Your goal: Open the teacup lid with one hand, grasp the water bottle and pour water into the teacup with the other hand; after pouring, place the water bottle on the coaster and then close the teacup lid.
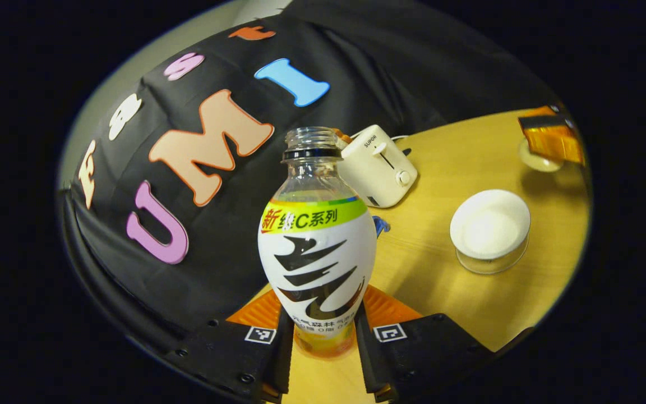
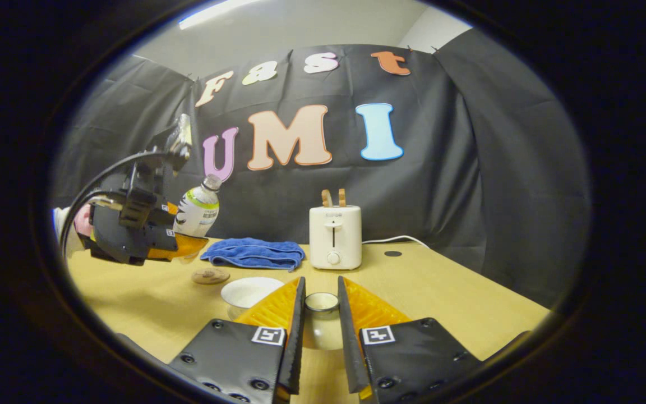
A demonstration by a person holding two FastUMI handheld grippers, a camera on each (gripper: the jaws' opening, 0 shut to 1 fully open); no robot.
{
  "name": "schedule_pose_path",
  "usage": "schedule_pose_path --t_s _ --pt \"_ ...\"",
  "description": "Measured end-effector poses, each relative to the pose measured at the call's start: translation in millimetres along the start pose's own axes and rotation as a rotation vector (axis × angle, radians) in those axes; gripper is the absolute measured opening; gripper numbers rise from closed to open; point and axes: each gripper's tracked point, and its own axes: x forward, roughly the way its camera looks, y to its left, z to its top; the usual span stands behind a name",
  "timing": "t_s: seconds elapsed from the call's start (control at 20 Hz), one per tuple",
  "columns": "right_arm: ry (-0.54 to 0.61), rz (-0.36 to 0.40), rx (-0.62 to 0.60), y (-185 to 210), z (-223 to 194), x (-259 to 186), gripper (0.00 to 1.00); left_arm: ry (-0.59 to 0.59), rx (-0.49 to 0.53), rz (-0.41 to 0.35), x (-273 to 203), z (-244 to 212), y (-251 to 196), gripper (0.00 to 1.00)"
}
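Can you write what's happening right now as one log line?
left gripper: shut on water bottle, lifted | right gripper: holds teacup lid | teacup: open | pouring: not begun

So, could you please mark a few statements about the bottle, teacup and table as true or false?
1. The water bottle is capped. False: its neck is open.
2. The teacup is uncovered; the right gripper holds the teacup lid. True.
3. The bottle stands on the coaster. False: the left gripper holds it above the table; the coaster is bare.
4. In the right gripper view, the blue towel lies left of the toaster. True.
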Motion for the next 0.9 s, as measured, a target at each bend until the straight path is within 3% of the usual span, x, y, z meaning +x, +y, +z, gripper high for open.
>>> schedule_pose_path --t_s 0.3,0.45,0.7,0.9 --pt "0.000 0.000 0.000 0.1 -0.6 0.3 0.35 -0.108 -0.378 0.022 18.1 -6.8 2.2 0.47" --pt "0.000 0.001 0.000 0.0 -0.3 0.4 0.35 -0.127 -0.516 0.034 28.7 -15.9 7.5 0.48" --pt "0.000 0.001 0.000 0.1 -0.7 0.5 0.35 -0.157 -0.634 0.050 41.3 -28.4 23.7 0.48" --pt "0.000 0.001 0.000 0.0 -0.6 0.9 0.35 -0.156 -0.656 0.063 47.2 -35.4 24.1 0.49"
